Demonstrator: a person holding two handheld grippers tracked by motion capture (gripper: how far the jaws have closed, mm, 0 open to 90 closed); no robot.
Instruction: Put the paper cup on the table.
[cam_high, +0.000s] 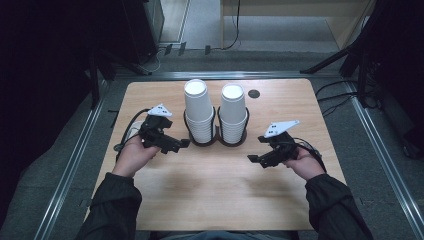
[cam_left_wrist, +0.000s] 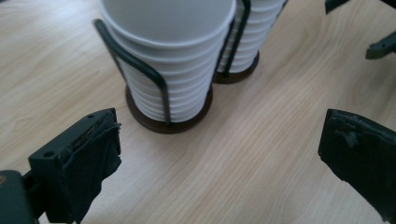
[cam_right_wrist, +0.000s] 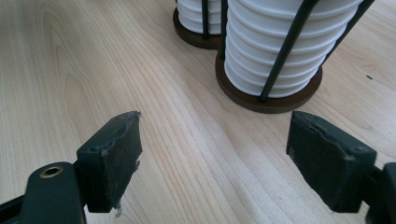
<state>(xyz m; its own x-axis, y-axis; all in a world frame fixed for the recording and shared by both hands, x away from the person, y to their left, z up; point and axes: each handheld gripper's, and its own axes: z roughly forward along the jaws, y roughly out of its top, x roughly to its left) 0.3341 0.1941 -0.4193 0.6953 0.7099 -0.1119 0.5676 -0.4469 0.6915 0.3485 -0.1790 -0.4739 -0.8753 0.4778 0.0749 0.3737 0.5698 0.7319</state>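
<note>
You are working at a light wooden table (cam_high: 215, 185) with rounded corners, its grain running left to right across the top. Two dark round holders stand on it side by side near the far edge, their bases touching or nearly so: the left holder (cam_high: 200, 141) and the right holder (cam_high: 233, 142) each have thin black wire uprights around a tall stack of white paper cups (cam_high: 198, 107), the second stack (cam_high: 233, 111) rising about as high as the first. A small dark round disc (cam_high: 254, 93) sits in the tabletop just beyond the right stack, near the far edge.
</note>
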